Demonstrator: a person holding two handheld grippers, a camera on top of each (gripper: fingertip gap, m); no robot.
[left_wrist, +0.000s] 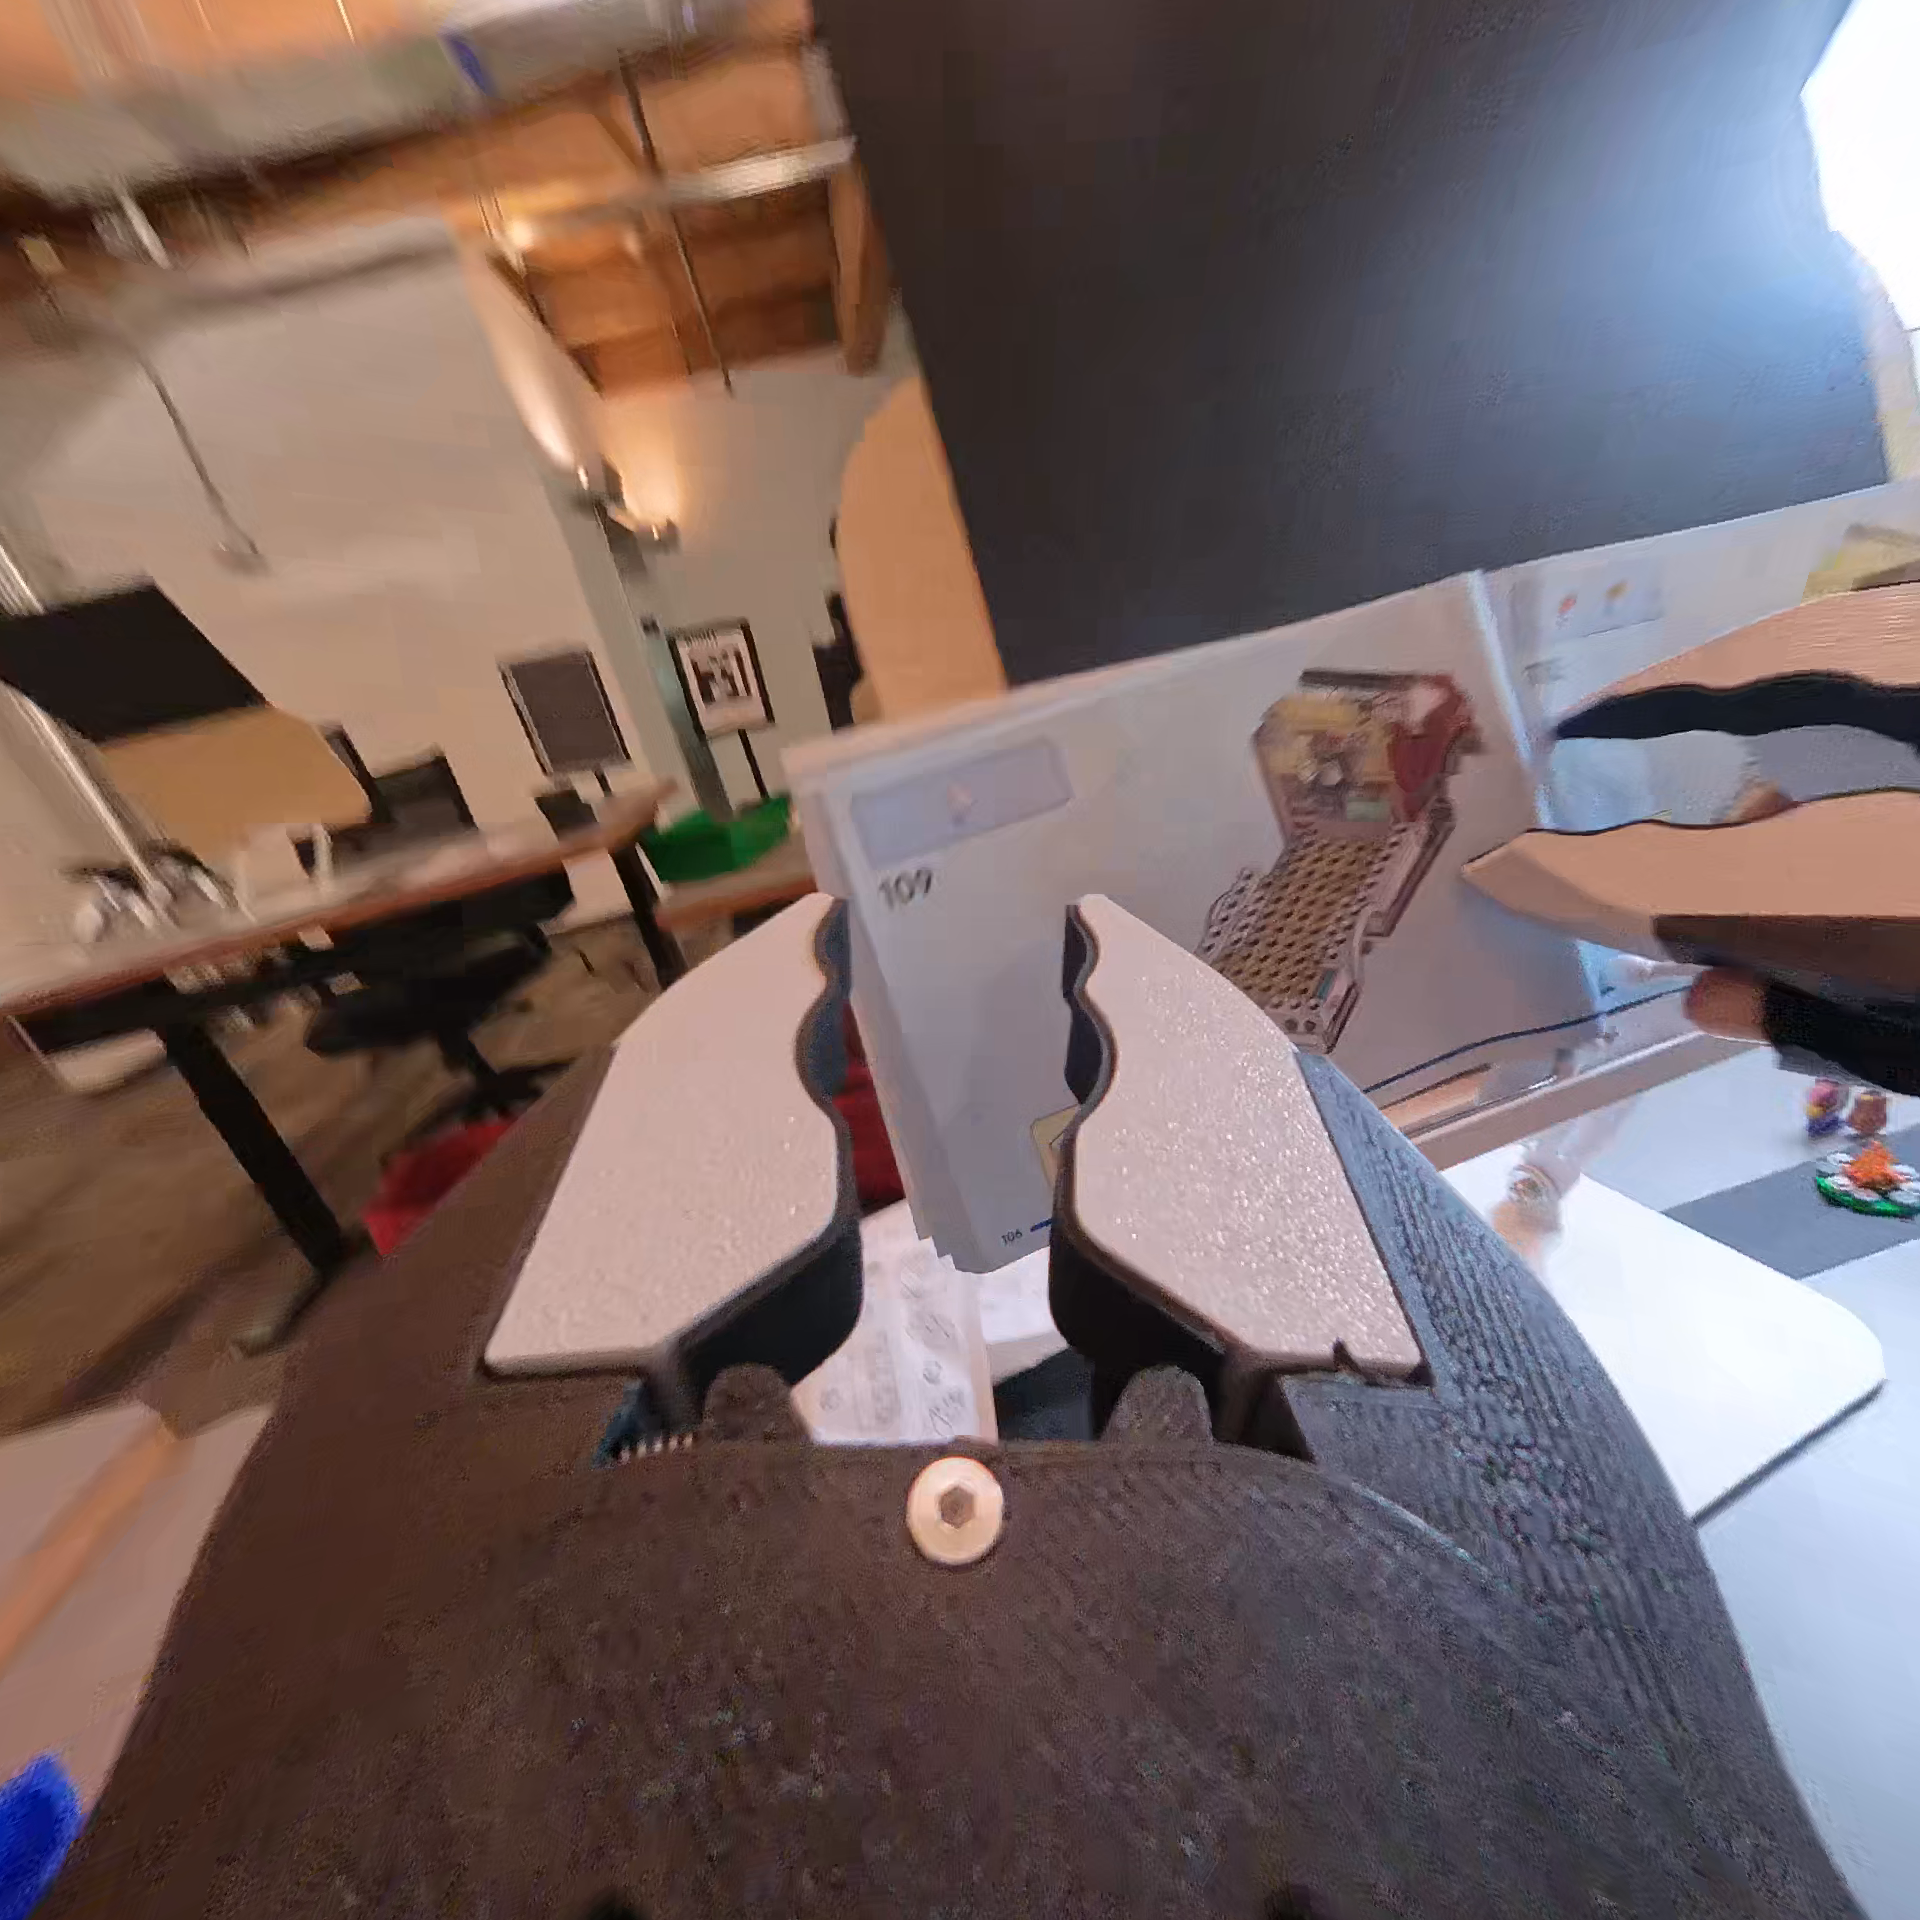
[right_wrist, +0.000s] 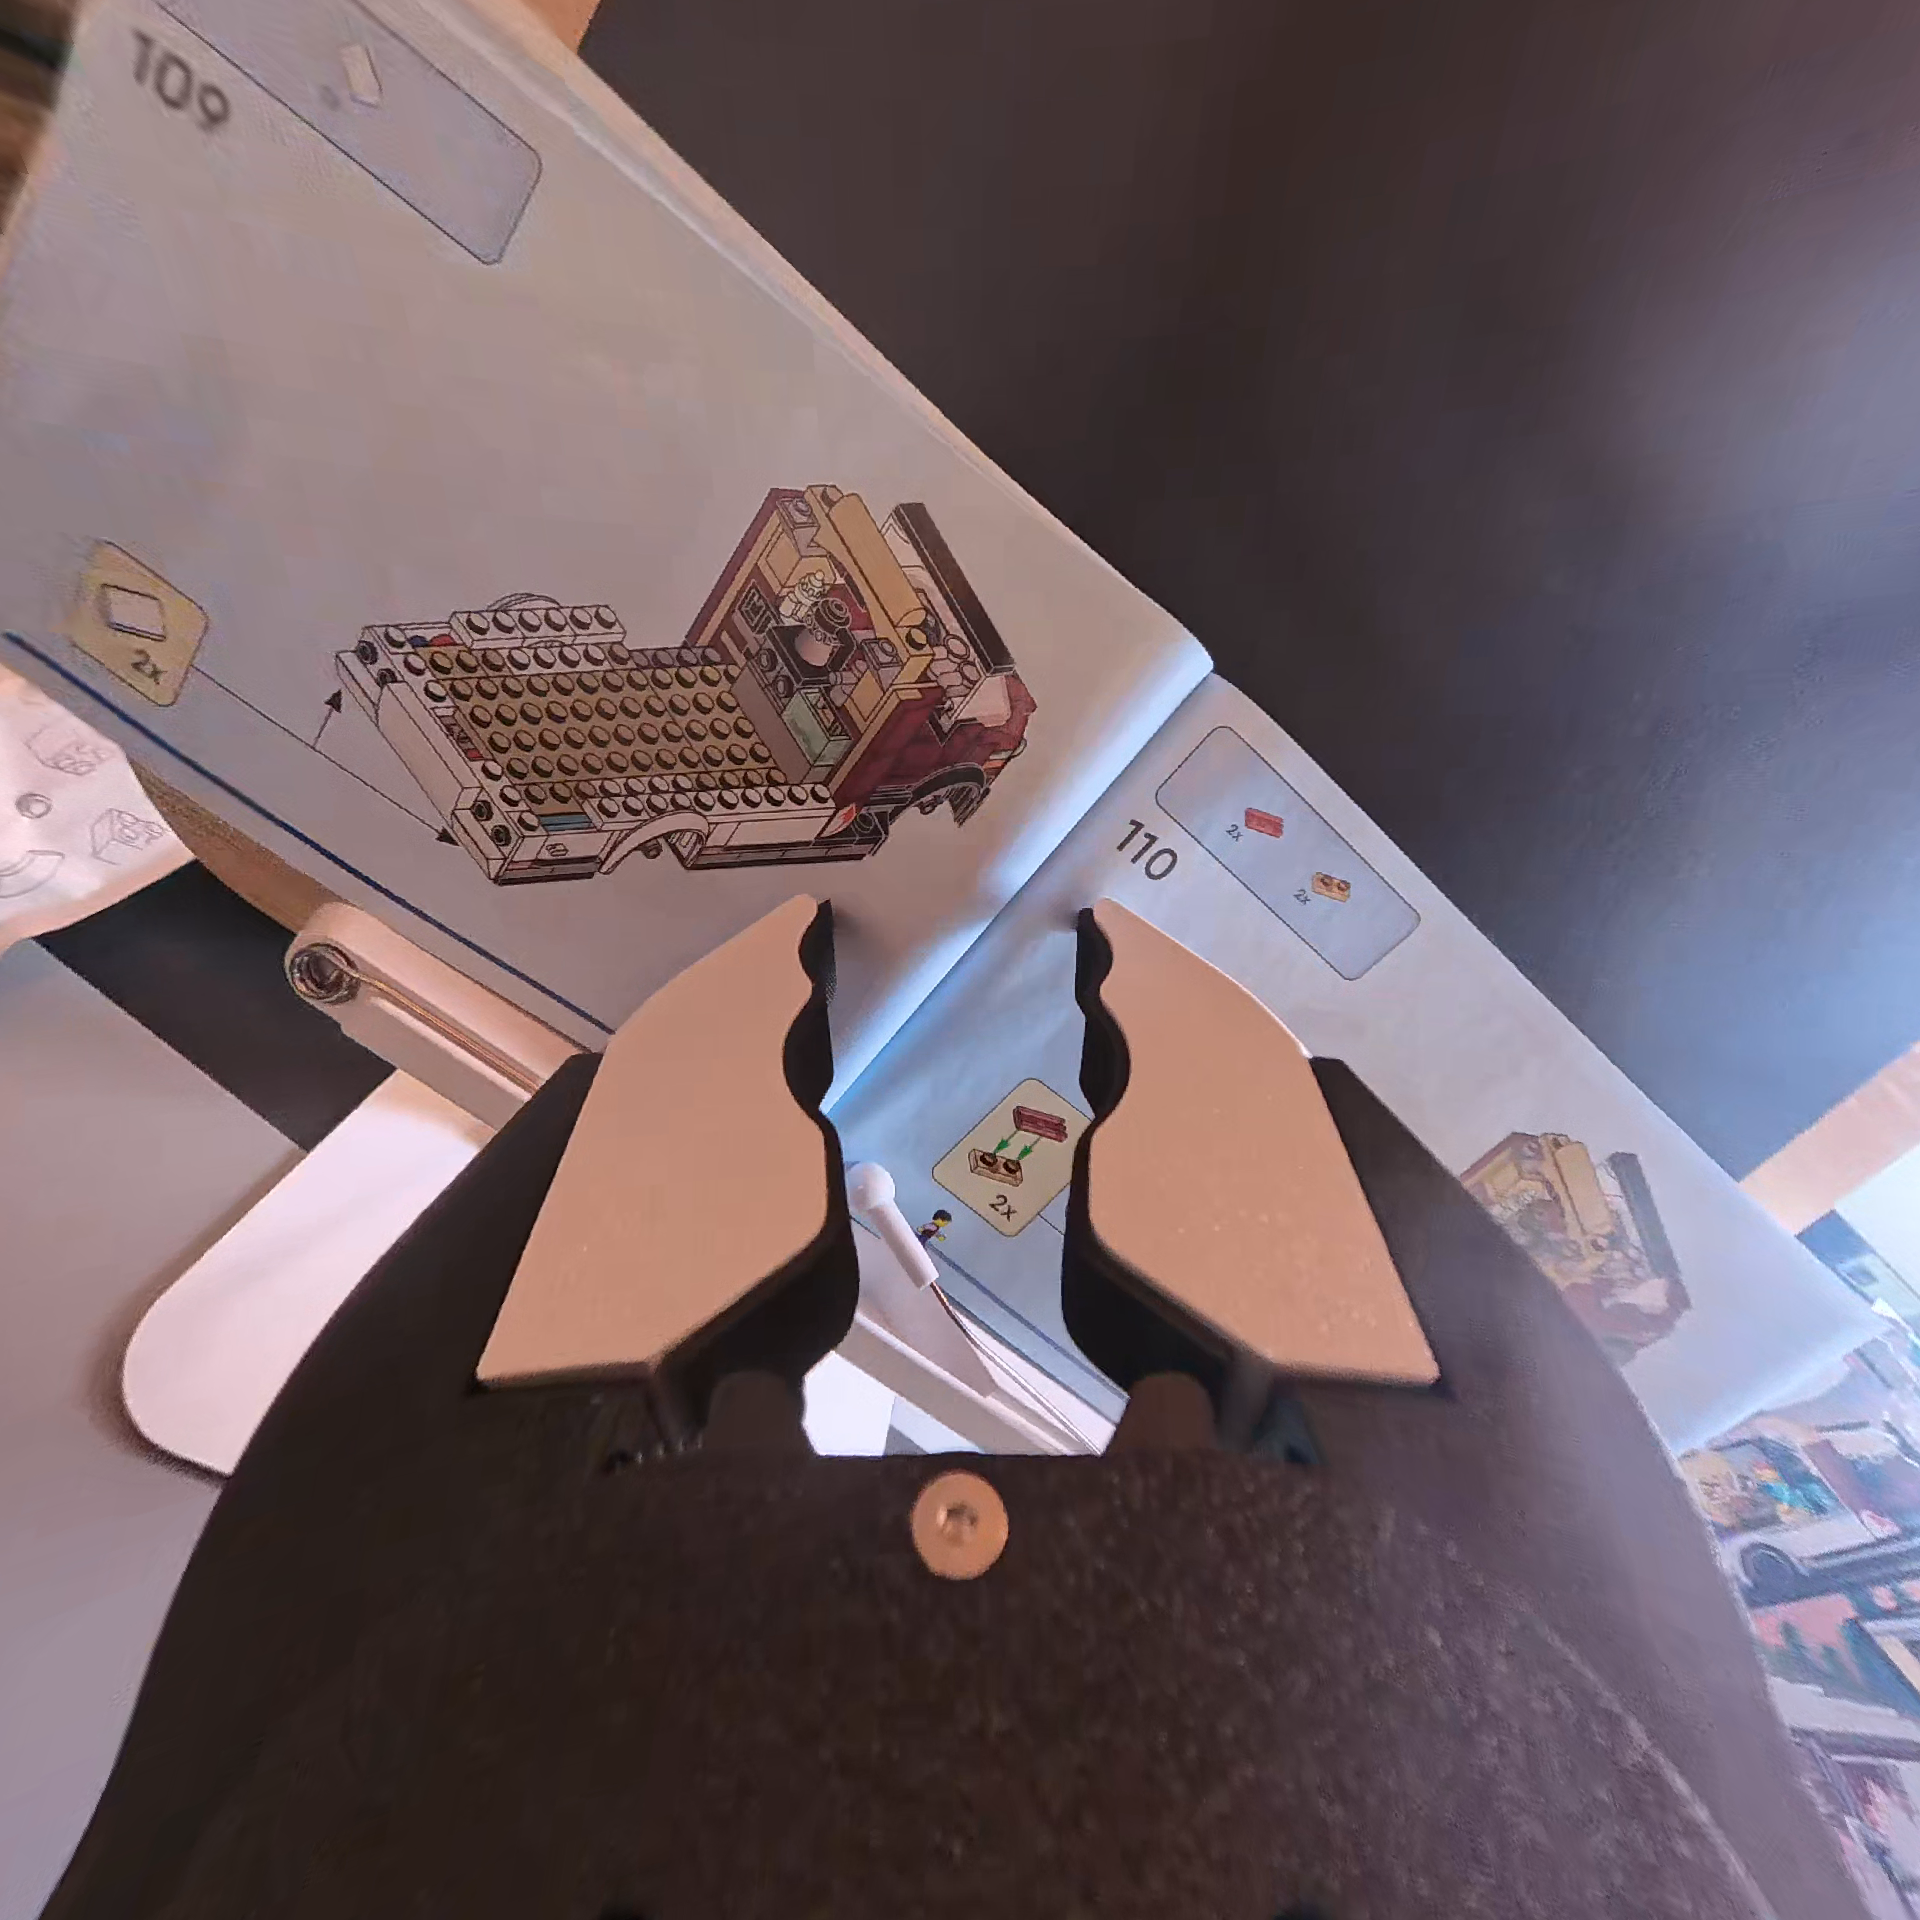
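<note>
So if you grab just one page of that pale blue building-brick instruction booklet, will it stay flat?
Probably not. The pale blue instruction booklet is thin paper and its pages already curve near the centre fold, so one page would likely flop. It looks light, and may tear if tugged.

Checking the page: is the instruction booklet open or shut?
Open: the booklet shows two facing pages meeting at a centre fold, propped upright on a white stand.

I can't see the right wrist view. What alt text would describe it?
The open right gripper points its tan fingers at the centre fold of an open pale-blue brick-building instruction booklet, propped on a white stand before a dark wall.
</note>
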